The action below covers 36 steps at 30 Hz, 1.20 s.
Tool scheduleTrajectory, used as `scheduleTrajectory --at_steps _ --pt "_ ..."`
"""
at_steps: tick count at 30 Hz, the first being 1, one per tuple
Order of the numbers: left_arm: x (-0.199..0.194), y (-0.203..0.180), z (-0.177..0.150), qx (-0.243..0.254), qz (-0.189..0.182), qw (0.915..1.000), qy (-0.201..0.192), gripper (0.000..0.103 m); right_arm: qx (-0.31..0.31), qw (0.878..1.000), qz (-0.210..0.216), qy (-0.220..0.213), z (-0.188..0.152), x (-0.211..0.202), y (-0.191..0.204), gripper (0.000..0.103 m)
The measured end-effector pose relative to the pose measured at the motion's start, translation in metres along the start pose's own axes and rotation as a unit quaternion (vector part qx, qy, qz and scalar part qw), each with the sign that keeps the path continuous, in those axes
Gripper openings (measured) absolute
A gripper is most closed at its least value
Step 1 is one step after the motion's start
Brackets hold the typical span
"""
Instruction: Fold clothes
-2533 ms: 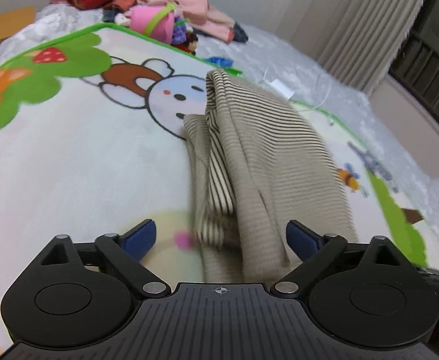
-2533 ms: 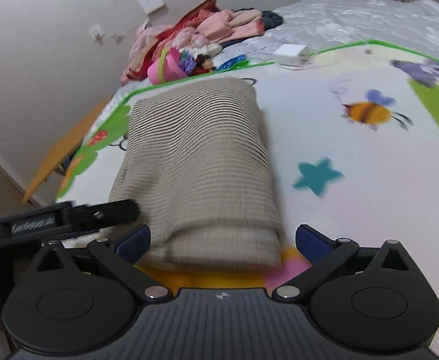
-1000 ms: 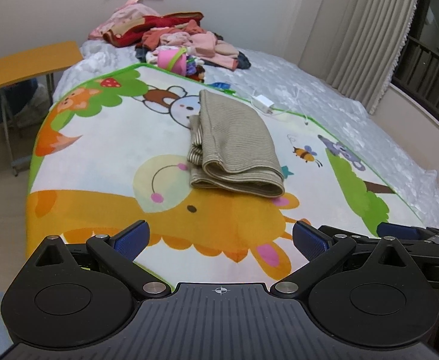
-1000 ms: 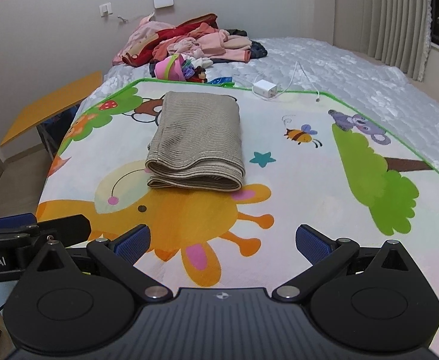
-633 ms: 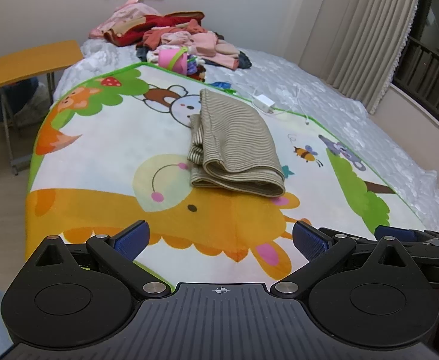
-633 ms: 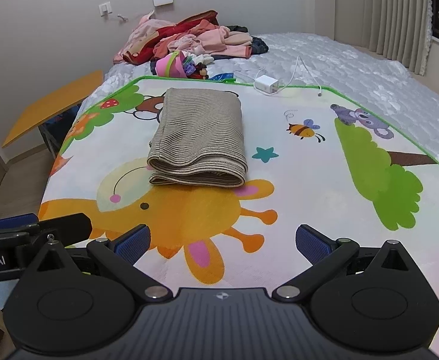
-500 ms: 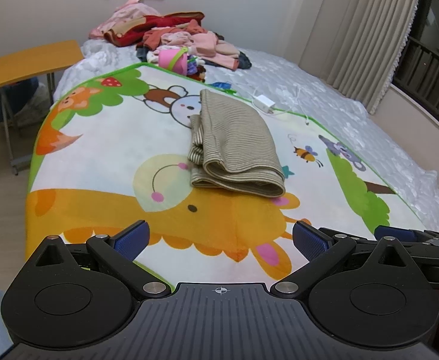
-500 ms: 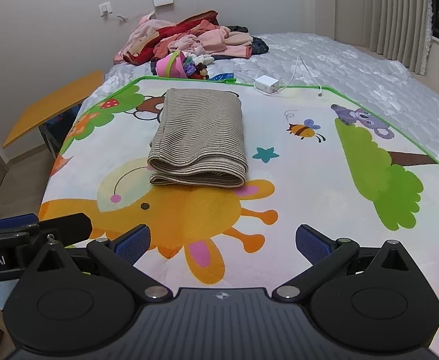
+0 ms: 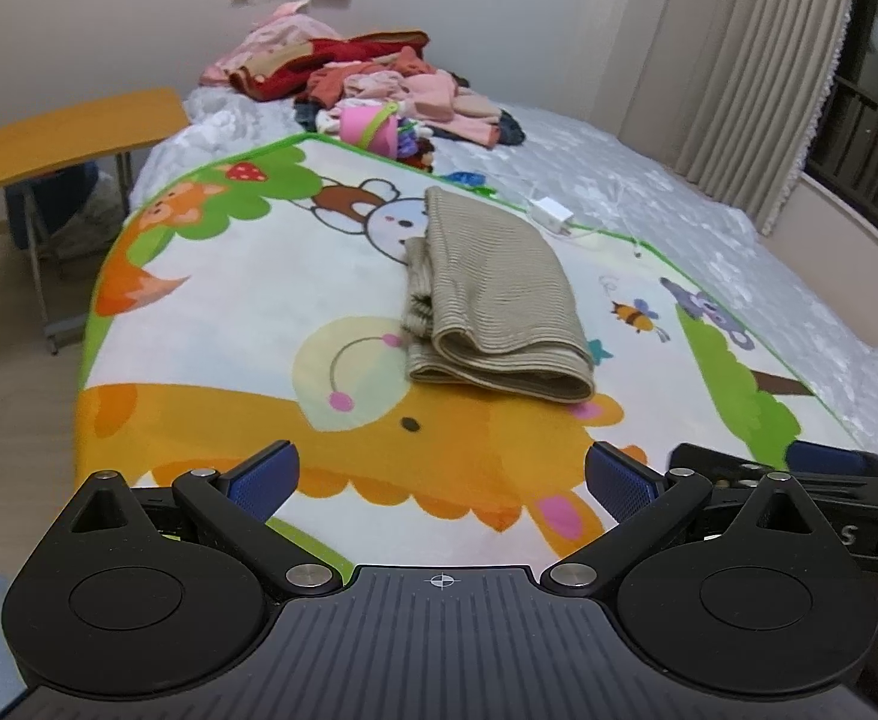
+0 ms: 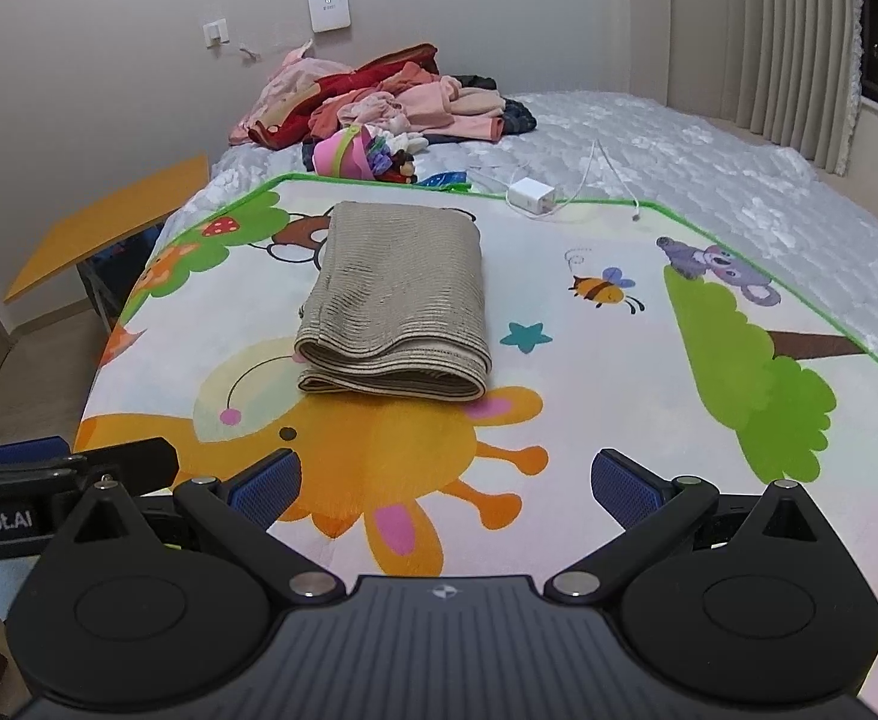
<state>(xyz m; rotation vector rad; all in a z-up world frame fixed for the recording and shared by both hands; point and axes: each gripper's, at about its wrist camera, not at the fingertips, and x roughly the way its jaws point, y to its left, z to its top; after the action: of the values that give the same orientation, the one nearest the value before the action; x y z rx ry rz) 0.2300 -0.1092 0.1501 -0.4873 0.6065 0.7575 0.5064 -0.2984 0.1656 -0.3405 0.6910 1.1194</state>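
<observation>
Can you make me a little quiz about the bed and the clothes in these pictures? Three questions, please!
1. True or false: the left claw is holding the folded beige striped garment.
2. What is the garment lying on? A) the cartoon animal blanket B) the orange table C) the floor
3. Fill in: the pile of unfolded clothes sits at the far end of the bed, near the ____.

Key
1. False. Both the left claw and the right claw are open, empty and away from the garment.
2. A
3. wall
</observation>
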Motion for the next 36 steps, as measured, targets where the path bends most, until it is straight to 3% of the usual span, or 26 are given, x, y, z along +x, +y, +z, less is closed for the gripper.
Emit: scheduleTrajectory --at_steps 4,12,36 --pt "0.0016 0.0018 0.0022 0.0 0.029 0.9996 0.006 0.103 -0.008 1.0 0.004 -0.009 0.0027 -0.0042 0.0012 0.103" --pt "-0.0019 0.0053 0.0043 -0.008 0.013 0.9999 0.005 0.103 -0.014 1.0 0.0 -0.012 0.0048 -0.0048 0.0044 0.103" --pt "0.0001 0.005 -0.0014 -0.003 0.022 0.9998 0.001 0.103 -0.01 1.0 0.006 -0.005 0.0016 -0.0018 0.0027 0.103"
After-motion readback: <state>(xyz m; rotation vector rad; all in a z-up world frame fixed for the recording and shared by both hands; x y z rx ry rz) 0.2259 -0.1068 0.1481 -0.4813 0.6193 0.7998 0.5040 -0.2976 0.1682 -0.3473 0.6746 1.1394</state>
